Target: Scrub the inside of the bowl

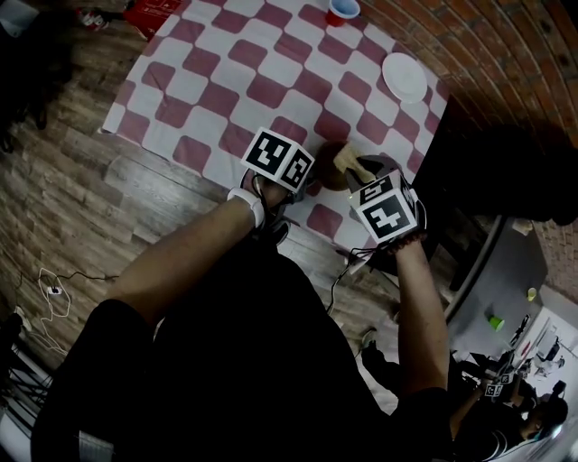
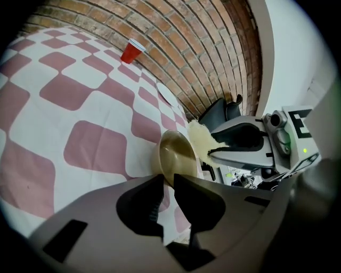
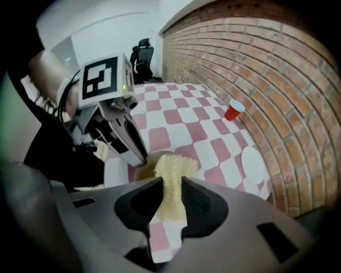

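A brownish bowl (image 1: pixel 327 170) stands tilted on its side at the near edge of the red-and-white checked cloth (image 1: pixel 226 81). In the left gripper view my left gripper (image 2: pixel 168 182) is shut on the near rim of the bowl (image 2: pixel 178 157), whose inside faces right. My right gripper (image 3: pixel 171 184) is shut on a pale yellow sponge (image 3: pixel 170 170). The sponge's free end (image 2: pixel 200 139) touches the bowl's far rim and inner edge. In the head view both marker cubes cover most of the jaws, and the sponge (image 1: pixel 347 160) peeks out between them.
A red cup (image 1: pixel 342 10) and a white plate (image 1: pixel 404 77) sit at the cloth's far side, next to a brick wall (image 3: pixel 277 80). The cloth lies on wooden boards (image 1: pixel 72 198). A dark cabinet (image 1: pixel 470 171) stands to the right. An office chair (image 2: pixel 221 109) is behind.
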Available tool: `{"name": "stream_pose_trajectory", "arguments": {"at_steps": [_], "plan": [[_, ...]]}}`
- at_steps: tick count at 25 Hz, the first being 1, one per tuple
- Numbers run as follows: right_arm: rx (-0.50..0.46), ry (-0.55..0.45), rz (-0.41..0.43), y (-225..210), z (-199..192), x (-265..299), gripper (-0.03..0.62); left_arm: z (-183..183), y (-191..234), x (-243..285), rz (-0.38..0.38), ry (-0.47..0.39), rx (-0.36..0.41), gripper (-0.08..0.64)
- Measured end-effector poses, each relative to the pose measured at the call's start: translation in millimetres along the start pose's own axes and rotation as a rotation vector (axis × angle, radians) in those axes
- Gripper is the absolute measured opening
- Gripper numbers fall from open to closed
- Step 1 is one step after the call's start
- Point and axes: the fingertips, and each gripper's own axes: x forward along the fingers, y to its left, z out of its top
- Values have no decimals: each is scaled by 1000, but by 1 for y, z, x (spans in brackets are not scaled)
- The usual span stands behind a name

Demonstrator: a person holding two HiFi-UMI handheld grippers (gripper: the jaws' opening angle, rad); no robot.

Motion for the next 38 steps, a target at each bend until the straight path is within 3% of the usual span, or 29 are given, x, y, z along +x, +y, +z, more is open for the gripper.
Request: {"name": "stream_pose_trajectory", "arguments": {"at_steps": [2,4,7,11,13,18,20,23,28,31,34,38], "plan": [[-137,59,-72,-3,-5,-6,120,2,0,1,-5,-4,-3,52],[-252,121,-77,7,-11,-5,120,5,-1,2,-3,-5,-3,54],[-372,202,-38,31,-21,4,120,7,-2,4,8,-1,7,54],[-477,284,-54,42,-34,20,120,7,-3,5,9,-3,21,54],[-446,281,-36,45,-35,26,120,3,-1,8,22,6,32,63],[-189,216,70,51,-34,34,120,-1,3,18,41,5,22,75],[-144,202,77,51,-35,33,120,3,3,18,48,-4,28,67],[-200,230,12,45,-40,31,120,8,1,16,82,-14,81,41],[-381,264,-217,23,-38,21,120,13,-6,10,112,-8,136,41],[-399,236,-221,26,-36,20,120,11,-12,9,63,56,103,43],[-244,197,-110,37,-38,24,120,2,-11,10,19,118,55,46],[-9,164,1,45,-38,26,120,-6,1,10,19,84,-44,62]]}}
